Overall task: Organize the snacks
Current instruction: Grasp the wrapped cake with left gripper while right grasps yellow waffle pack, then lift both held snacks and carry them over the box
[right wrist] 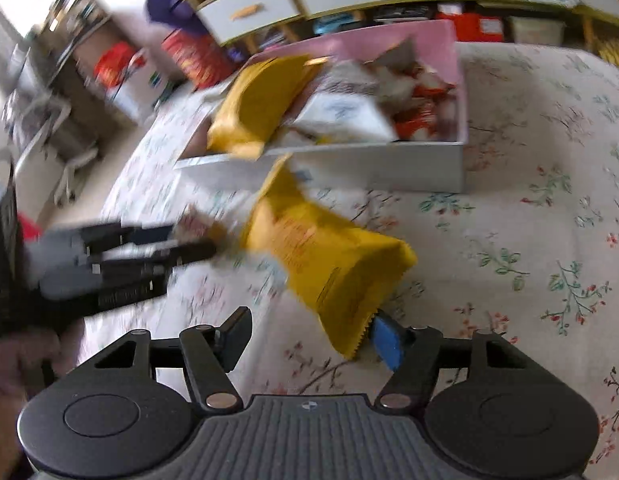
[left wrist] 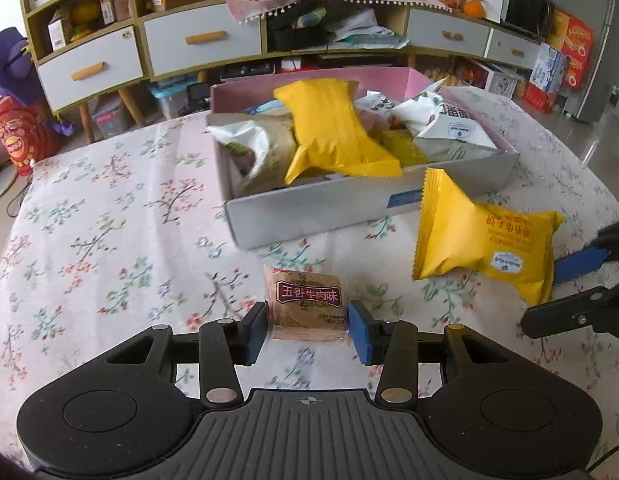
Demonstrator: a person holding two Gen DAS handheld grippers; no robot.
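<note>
A small brown snack packet (left wrist: 305, 307) with red label lies on the floral tablecloth between the pads of my left gripper (left wrist: 307, 328); the pads touch its sides. A yellow snack bag (left wrist: 481, 244) lies on the cloth in front of the open box (left wrist: 349, 204), which holds yellow and white bags. My right gripper (right wrist: 309, 340) is open in its own blurred view; the yellow bag (right wrist: 329, 260) lies ahead, its crimped end touching the right blue pad. The right gripper also shows at the right edge of the left wrist view (left wrist: 581, 280).
The box (right wrist: 349, 164) has a pink inner wall and grey outer wall. Behind the table stand shelves with white drawers (left wrist: 201, 40), boxes and oranges. My left gripper (right wrist: 181, 240) shows blurred at the left of the right wrist view.
</note>
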